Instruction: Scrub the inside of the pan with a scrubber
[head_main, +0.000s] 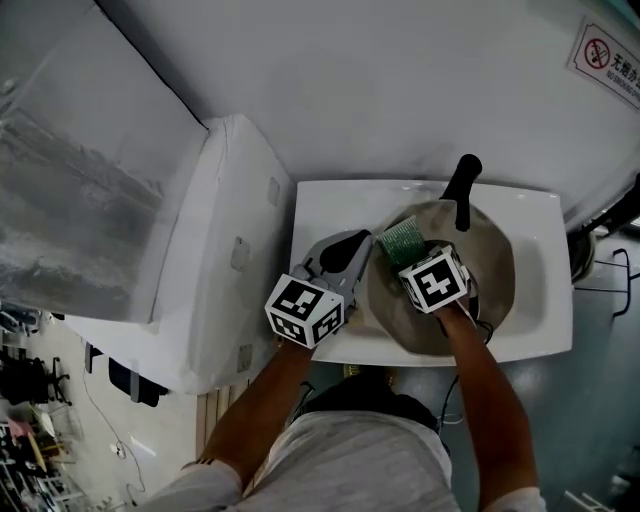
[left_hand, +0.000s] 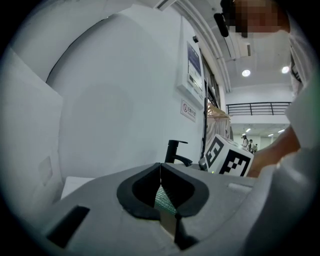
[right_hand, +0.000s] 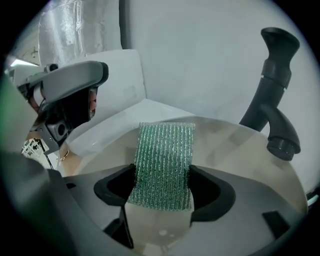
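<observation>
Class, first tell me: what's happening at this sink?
A person works at a white sink with tongs in each hand. The right tongs are clamped on a green scrubber, held over the inside of the pan sitting in the sink. The left tongs are shut and empty, beside the pan's left rim.

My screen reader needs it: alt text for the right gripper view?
The right tongs clamp a green scrubber above a greyish pan sitting in a white sink. A black faucet stands at right; the left tongs show at upper left.
</observation>
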